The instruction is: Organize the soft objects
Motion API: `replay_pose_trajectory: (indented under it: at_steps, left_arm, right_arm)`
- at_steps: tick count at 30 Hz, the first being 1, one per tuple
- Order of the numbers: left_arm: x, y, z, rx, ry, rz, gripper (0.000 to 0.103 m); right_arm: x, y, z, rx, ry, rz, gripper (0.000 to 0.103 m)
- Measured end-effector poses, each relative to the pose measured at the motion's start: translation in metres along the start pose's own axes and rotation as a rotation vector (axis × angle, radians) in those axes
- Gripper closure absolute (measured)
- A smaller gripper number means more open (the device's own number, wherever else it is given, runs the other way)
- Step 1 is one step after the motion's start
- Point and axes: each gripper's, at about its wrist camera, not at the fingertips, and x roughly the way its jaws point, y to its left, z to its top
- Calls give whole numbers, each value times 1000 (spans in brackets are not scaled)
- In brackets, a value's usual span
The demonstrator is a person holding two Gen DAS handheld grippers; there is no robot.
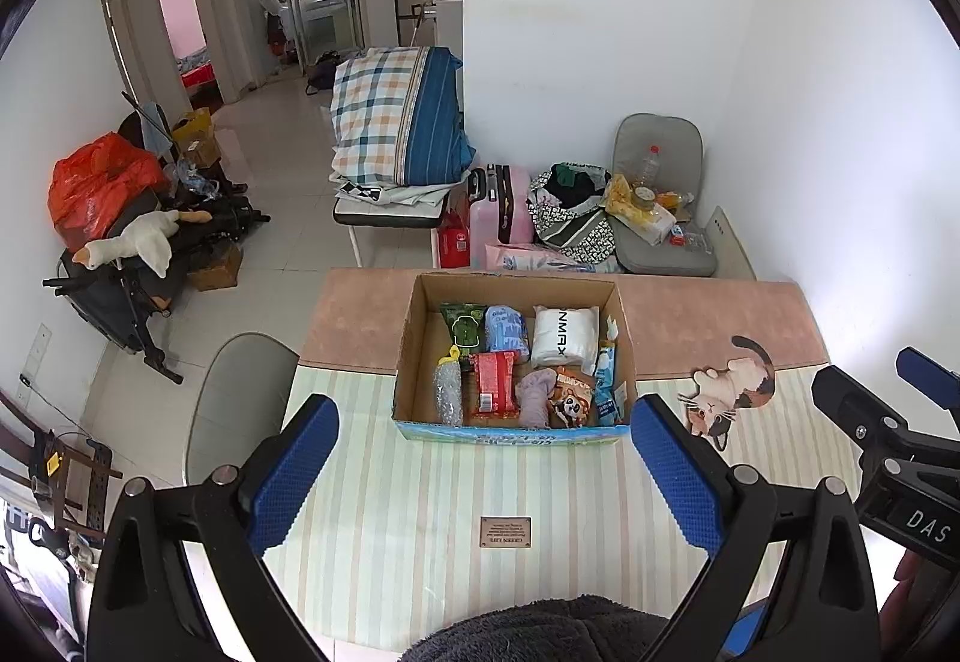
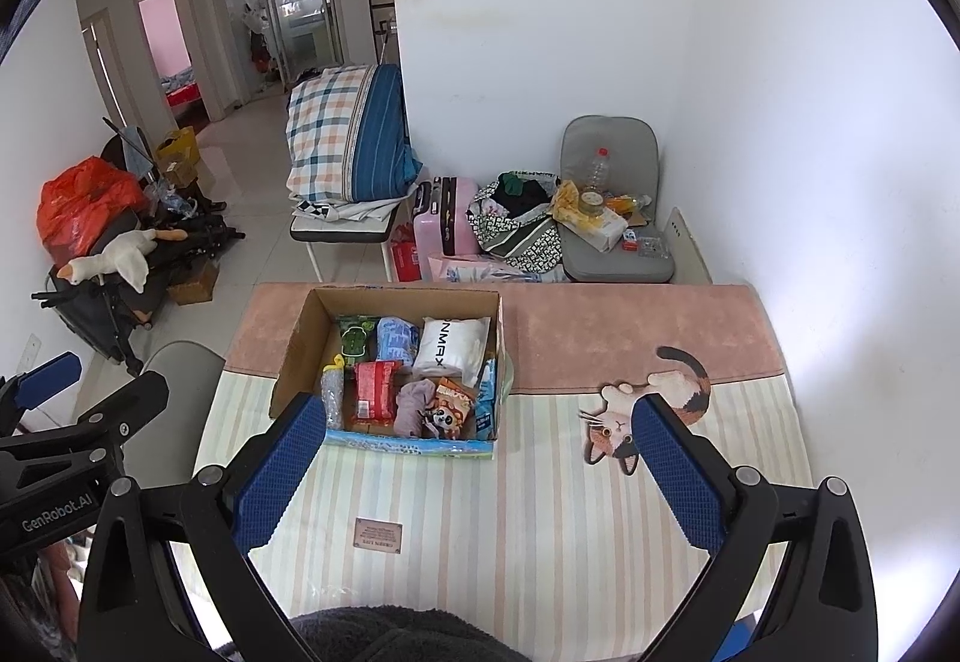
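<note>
Cardboard box (image 1: 420, 338) sits open near mid tabletop (image 1: 456, 488), on the striped cloth where it meets the pink band. Inside, packed side by side: white pillow pack (image 1: 564, 341), blue pouch (image 1: 506, 329), green packet (image 1: 463, 325), red packet (image 1: 493, 383), lilac soft cloth (image 1: 536, 395), bubble-wrapped bottle (image 1: 449, 392). Cat-shaped mat (image 1: 729, 392) lies right of the box, apart from it. Left gripper (image 1: 483, 473) hovers above the near tabletop, jaws spread wide, holding nothing. Right gripper (image 2: 474, 476) likewise, jaws released and empty. Dark fleece item (image 2: 384, 632) at the bottom edge of both views.
</note>
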Motion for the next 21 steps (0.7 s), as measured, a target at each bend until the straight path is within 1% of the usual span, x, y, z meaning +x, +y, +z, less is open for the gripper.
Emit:
replay_pose_trajectory:
  at_steps: [21]
  left_arm:
    - [5, 0, -1, -10, -1, 4, 3]
  right_arm:
    - [12, -2, -1, -15, 6, 5, 0]
